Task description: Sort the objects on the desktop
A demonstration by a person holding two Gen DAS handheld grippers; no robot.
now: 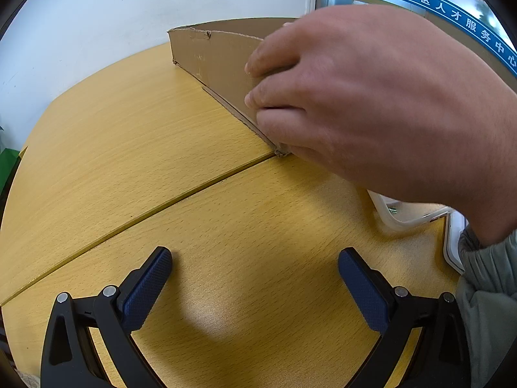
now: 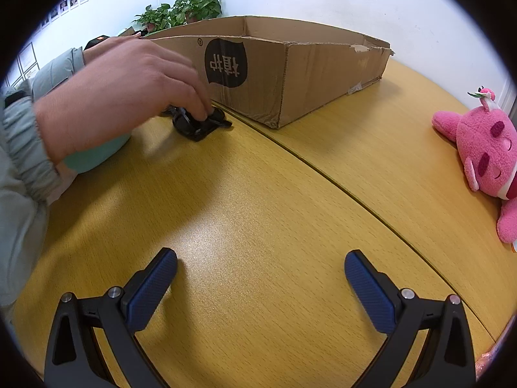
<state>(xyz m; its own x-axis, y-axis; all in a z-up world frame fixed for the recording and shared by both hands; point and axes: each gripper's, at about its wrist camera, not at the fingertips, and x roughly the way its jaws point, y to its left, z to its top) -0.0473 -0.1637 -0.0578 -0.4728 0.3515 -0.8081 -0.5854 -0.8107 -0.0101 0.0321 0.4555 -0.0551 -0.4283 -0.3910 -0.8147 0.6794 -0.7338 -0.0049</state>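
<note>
Two sets of tongs, left tongs [image 1: 255,273] and right tongs [image 2: 261,274], gape wide and empty over the counter [image 2: 258,194]. A bare hand [image 2: 129,87] presses on dark glasses [image 2: 200,124], which lie ahead-left of the right tongs, long axis running along the box [image 2: 290,77] wall just beside them. The pink plush [image 2: 484,155] lies well off to the right. The right tongs look nearer the glasses.

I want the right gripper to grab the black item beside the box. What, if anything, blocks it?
A bare hand lies over the black item with its fingertips on it. The right gripper is open, with only bare table ahead.
</note>
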